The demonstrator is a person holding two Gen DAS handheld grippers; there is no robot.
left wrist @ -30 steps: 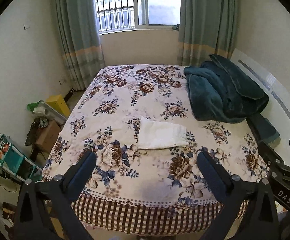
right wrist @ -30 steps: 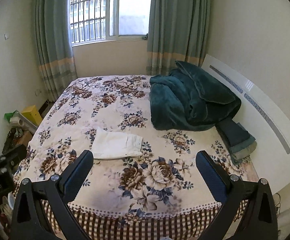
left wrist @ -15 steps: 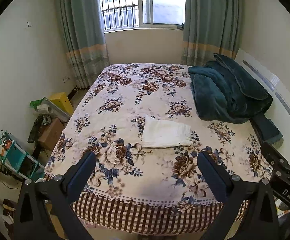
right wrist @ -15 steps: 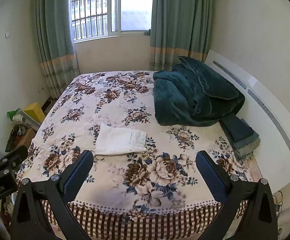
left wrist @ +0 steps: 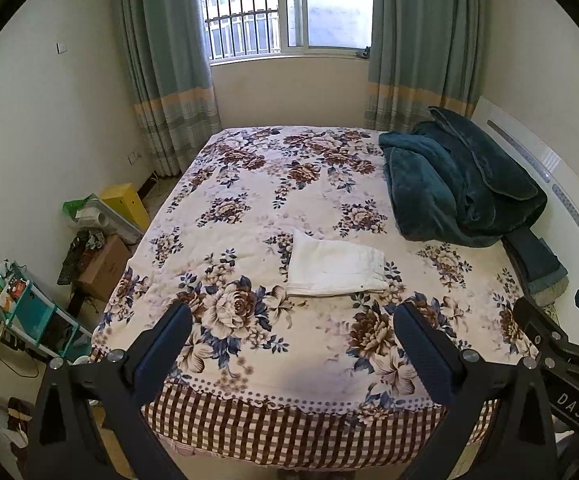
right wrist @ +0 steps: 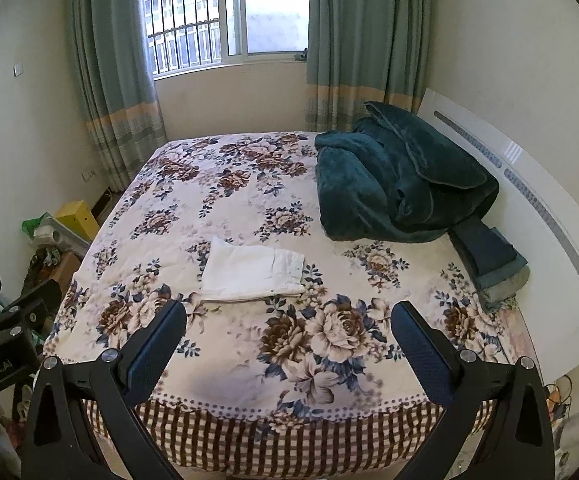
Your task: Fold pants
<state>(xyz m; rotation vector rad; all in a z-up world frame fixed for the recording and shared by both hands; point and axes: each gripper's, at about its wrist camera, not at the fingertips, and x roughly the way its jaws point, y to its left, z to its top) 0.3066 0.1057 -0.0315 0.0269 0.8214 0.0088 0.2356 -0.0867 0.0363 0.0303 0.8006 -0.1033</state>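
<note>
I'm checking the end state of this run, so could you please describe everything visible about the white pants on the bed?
The white pants look like cotton or denim and lie folded into a flat, compact rectangle of stacked layers. The waistband end with a small button faces the teal blanket; the thick fold faces the bed's near edge. They rest on the floral bedspread, touching nothing else. Both grippers are open and well clear of them.

Big bed (left wrist: 249,208) with a flowery cover and a brown checked skirt takes up most of the room. Dark teal blanket (left wrist: 457,184) is heaped on the bed's far right corner, folded pillows (left wrist: 537,256) just in front of it by the white headboard (left wrist: 561,176). Window (left wrist: 285,4) with teal curtains (left wrist: 165,64) is past the bed. Left of the bed on the floor: yellow box (left wrist: 127,202), cardboard box (left wrist: 103,266), teal rack (left wrist: 33,312)
</note>
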